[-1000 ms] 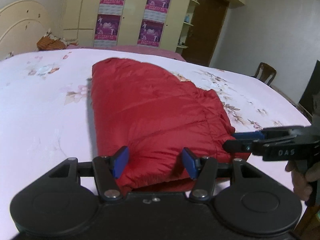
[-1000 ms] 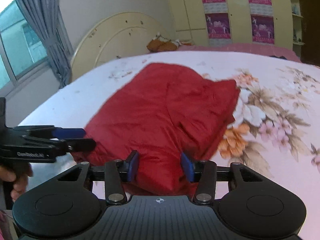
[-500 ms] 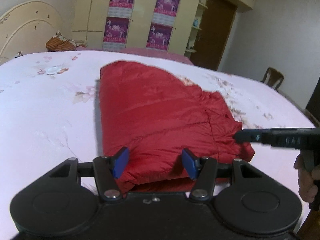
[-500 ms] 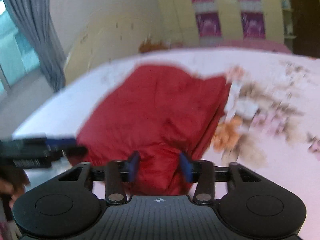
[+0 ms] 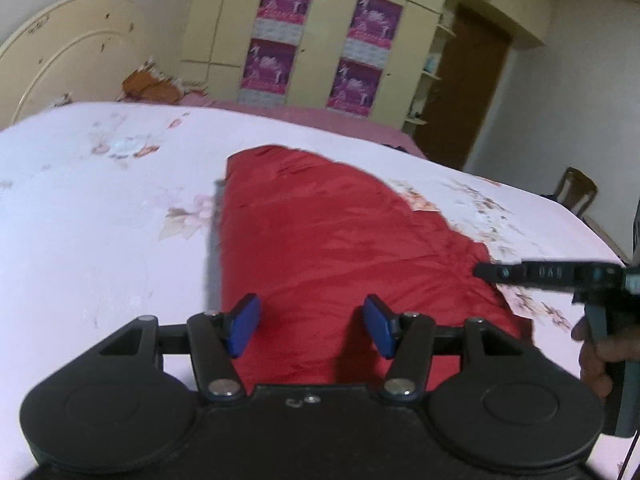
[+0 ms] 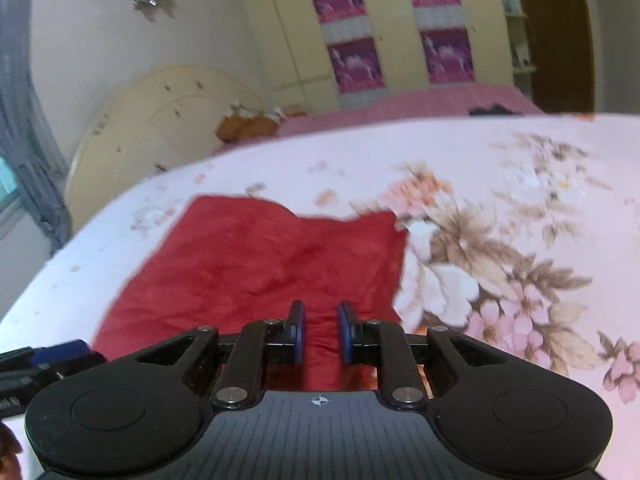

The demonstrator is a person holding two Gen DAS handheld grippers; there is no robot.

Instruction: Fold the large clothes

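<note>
A red padded jacket [image 5: 340,248] lies folded on the floral bed sheet [image 5: 100,220]. My left gripper [image 5: 312,324] stands open over the jacket's near edge, with red fabric between its blue pads [image 5: 244,324] and no visible squeeze. In the right wrist view, my right gripper [image 6: 320,332] is closing. Its pads have drawn close together around a raised fold of the jacket [image 6: 272,264]. Seen from the left wrist, the right gripper [image 5: 480,270] reaches the jacket's right edge, held by a hand [image 5: 600,352]. The left gripper [image 6: 60,350] shows at that view's lower left.
The bed sheet [image 6: 520,200] spreads wide around the jacket. A cream headboard [image 5: 60,80] and an orange bundle [image 5: 148,84] lie at the far side. A wardrobe [image 5: 320,40] with purple posters, a brown door [image 5: 468,92] and a wooden chair [image 5: 578,196] stand beyond.
The right gripper's jaws have narrowed from wide apart to a small gap around a fold of red fabric, and its view swung right. The left gripper's jaws kept their width.
</note>
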